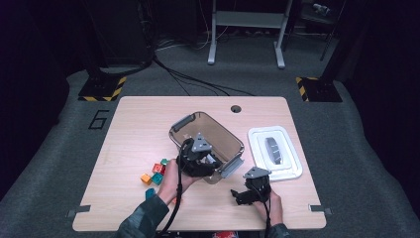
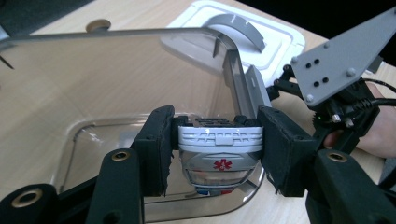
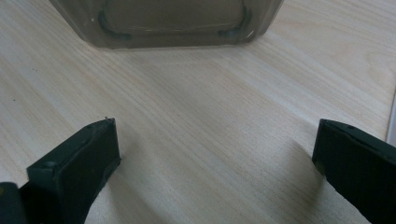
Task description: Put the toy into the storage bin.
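My left gripper [image 2: 215,147] is shut on a small white toy ambulance [image 2: 218,151] with a red star on it, held over the near end of a smoky clear plastic bin [image 1: 218,134]. In the high view that gripper [image 1: 202,163] hangs over the bin's near rim. The bin wall [image 2: 116,74] rises behind the toy, and the bin floor lies below it. My right gripper [image 1: 236,194] rests low over the wood near the table's front, to the right of the bin. Its jaws [image 3: 212,163] stand wide open with bare tabletop between them, and the bin's base [image 3: 168,23] lies ahead.
A white lid [image 1: 275,152] with a grey handle lies to the right of the bin. Several coloured toy blocks [image 1: 156,171] sit left of my left hand. The table [image 1: 143,124] has a cable hole [image 1: 236,108] at its far edge.
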`<action>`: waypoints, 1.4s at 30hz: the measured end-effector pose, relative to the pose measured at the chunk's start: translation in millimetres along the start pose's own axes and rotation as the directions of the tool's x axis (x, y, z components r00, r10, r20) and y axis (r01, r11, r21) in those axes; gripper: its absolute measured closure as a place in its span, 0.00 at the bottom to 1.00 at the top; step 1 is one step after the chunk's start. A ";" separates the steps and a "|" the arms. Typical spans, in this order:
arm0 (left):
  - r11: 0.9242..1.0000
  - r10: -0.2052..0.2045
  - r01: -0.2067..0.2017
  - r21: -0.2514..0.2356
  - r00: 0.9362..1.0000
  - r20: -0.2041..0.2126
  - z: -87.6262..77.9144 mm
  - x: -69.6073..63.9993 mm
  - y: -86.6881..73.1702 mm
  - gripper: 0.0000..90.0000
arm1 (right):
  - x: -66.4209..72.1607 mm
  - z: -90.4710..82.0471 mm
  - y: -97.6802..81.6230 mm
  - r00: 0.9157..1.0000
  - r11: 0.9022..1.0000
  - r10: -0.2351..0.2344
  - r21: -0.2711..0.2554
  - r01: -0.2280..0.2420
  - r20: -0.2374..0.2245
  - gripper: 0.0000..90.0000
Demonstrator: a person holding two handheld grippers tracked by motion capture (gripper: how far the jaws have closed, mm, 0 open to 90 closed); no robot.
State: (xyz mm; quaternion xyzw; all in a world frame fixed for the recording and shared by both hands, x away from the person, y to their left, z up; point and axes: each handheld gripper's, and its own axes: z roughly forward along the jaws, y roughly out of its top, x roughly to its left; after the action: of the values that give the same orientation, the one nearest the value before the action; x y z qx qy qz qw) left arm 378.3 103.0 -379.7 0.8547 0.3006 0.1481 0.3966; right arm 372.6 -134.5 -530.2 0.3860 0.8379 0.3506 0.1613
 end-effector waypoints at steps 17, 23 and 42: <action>1.000 -0.026 0.026 -0.012 0.999 -0.043 -30.7 14.4 -19.8 0.21 | -0.7 0.1 0.2 1.000 1.000 -0.002 0.000 0.002 0.003 0.00; 0.996 -0.080 0.075 -0.050 0.990 -0.112 -53.5 30.6 -49.1 0.17 | -0.7 0.0 0.2 1.000 1.000 0.000 0.000 0.000 0.003 0.00; 0.960 -0.273 0.278 -0.020 0.925 -0.266 -68.3 87.0 -159.6 0.13 | -1.0 0.0 0.1 1.000 1.000 -0.001 0.000 0.001 0.005 0.00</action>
State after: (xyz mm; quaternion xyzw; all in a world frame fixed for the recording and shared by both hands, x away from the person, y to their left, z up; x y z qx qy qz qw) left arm 348.9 278.6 -456.9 0.7800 0.4694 0.2013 0.3616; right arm 373.3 -135.2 -530.1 0.3866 0.8376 0.3496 0.1635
